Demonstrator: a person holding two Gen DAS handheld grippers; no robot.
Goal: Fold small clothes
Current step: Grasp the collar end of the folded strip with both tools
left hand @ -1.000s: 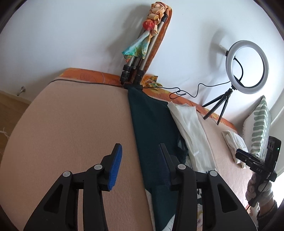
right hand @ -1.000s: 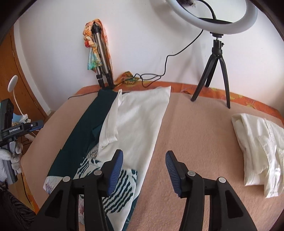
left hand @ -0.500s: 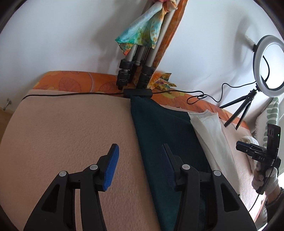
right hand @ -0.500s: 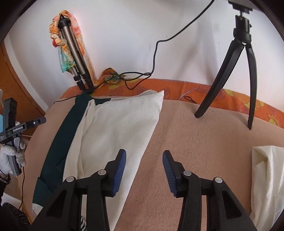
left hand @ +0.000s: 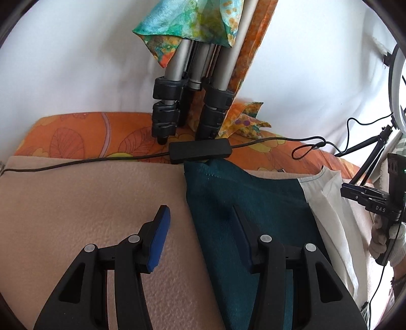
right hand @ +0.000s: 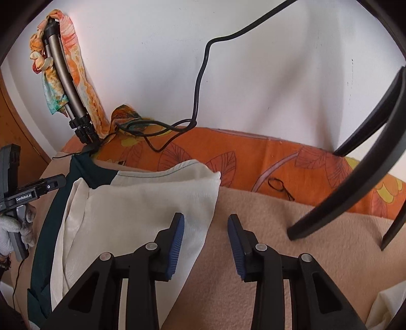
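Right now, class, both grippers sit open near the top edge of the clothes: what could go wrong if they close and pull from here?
1. The teal garment's top corner touches the black cable box; pulling could drag the box and its cable.
2. The left gripper straddles the teal edge and may pinch the blanket too.
3. The right gripper straddles the cream garment's edge, close to the tripod legs; a wide lift might hit them.

Fuzzy matt blanket (left hand: pixel 76 203); teal knit cloth (left hand: pixel 253 203) at 3 o'clock; crinkled cream cloth (right hand: pixel 142 210); brushed-metal tripod legs (left hand: pixel 177 58) (glossy silk scarf (left hand: pixel 187 22) above).
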